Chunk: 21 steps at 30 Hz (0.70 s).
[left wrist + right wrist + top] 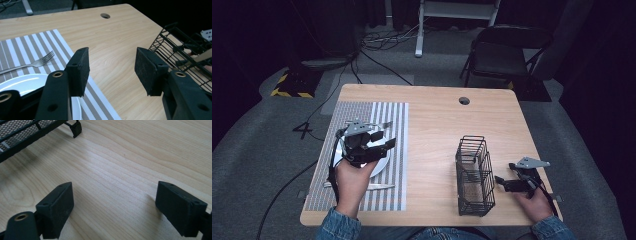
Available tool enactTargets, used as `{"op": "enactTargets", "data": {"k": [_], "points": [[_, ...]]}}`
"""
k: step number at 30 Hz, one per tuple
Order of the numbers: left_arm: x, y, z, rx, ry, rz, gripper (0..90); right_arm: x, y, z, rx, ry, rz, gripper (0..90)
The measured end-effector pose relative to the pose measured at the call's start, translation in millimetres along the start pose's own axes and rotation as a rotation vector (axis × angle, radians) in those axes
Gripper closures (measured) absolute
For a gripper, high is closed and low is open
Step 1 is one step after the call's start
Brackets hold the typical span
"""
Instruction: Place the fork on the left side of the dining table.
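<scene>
Wire basket (475,175) between 2 grippers.

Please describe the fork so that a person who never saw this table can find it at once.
On the wooden table, find the striped placemat at its left. The fork lies on it just beyond the white plate; it is the silver piece with tines.

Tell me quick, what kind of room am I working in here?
Probably a lab or studio recording bay, not a home: a lone wooden table on grey carpet, dark curtains around, loose cables on the floor and a folding chair behind.

Left gripper (112,67) agape — fork (30,63), plate (22,83)
</scene>
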<state>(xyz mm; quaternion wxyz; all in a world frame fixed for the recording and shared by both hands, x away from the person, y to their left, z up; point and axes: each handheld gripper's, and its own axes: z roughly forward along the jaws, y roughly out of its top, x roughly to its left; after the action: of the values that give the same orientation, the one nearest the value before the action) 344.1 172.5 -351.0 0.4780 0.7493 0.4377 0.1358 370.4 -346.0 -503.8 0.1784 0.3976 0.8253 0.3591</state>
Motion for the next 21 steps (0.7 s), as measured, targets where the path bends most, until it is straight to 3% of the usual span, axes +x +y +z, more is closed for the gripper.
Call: {"op": "enactTargets", "data": {"k": [10, 21], "points": [[-13.6, -16.1, 2.7, 0.015, -0.031, 0.027, 45.6, 0.0, 0.0, -0.1, 0.0, 0.0, -0.001, 15.4], [-32.7, -45.9, 25.5, -0.01, -0.061, 0.051, 44.0, -0.1, 0.0, -0.1, -0.001, 0.002, -0.001, 15.5]]}}
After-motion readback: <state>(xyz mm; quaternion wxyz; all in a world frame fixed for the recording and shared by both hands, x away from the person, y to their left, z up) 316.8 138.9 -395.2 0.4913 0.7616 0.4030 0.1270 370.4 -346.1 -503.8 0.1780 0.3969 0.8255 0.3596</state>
